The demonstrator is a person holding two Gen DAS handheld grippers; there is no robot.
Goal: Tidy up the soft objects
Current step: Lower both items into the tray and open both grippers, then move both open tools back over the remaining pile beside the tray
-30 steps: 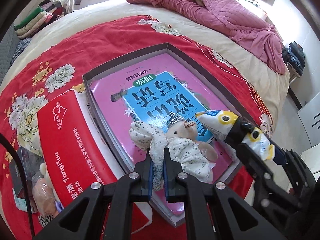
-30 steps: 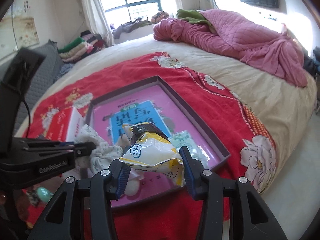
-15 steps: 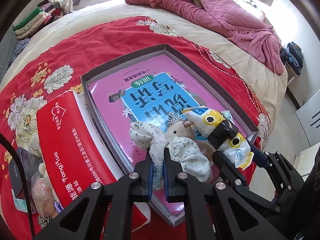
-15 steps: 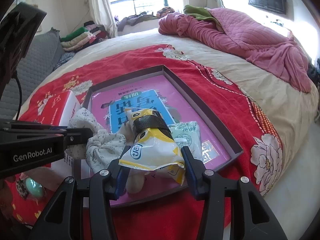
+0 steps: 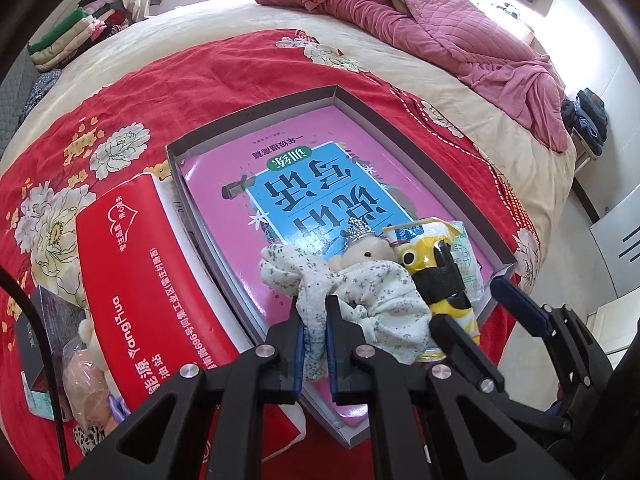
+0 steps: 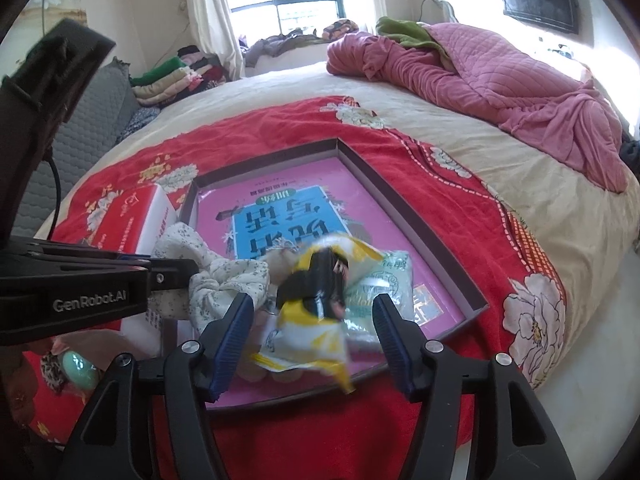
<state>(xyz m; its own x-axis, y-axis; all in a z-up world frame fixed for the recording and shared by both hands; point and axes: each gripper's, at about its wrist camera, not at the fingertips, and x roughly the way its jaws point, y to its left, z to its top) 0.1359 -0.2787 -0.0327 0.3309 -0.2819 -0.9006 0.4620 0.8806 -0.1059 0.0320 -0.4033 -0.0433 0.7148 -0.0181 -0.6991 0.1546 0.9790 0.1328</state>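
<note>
A shallow grey box (image 5: 420, 148) (image 6: 404, 208) holding a pink and blue book lies on the red floral blanket. My left gripper (image 5: 315, 330) is shut on the floral cloth of a plush doll (image 5: 360, 280) (image 6: 224, 280) at the box's near end. My right gripper (image 6: 312, 320) (image 5: 472, 300) is open. A yellow, white and black snack packet (image 6: 316, 304) (image 5: 436, 272) lies blurred between its fingers, over the box's near edge, beside a pale green packet (image 6: 380, 280) (image 5: 466, 256).
A red and white carton (image 5: 136, 280) (image 6: 132, 216) lies left of the box. Small toys and a dark box (image 5: 52, 340) sit at the near left. A pink quilt (image 5: 440, 24) is heaped at the far right. The bed edge (image 5: 552, 208) is on the right.
My right gripper has opened and let go of the snack packet, which has dropped into the box's near end beside the doll. My left gripper still holds the doll.
</note>
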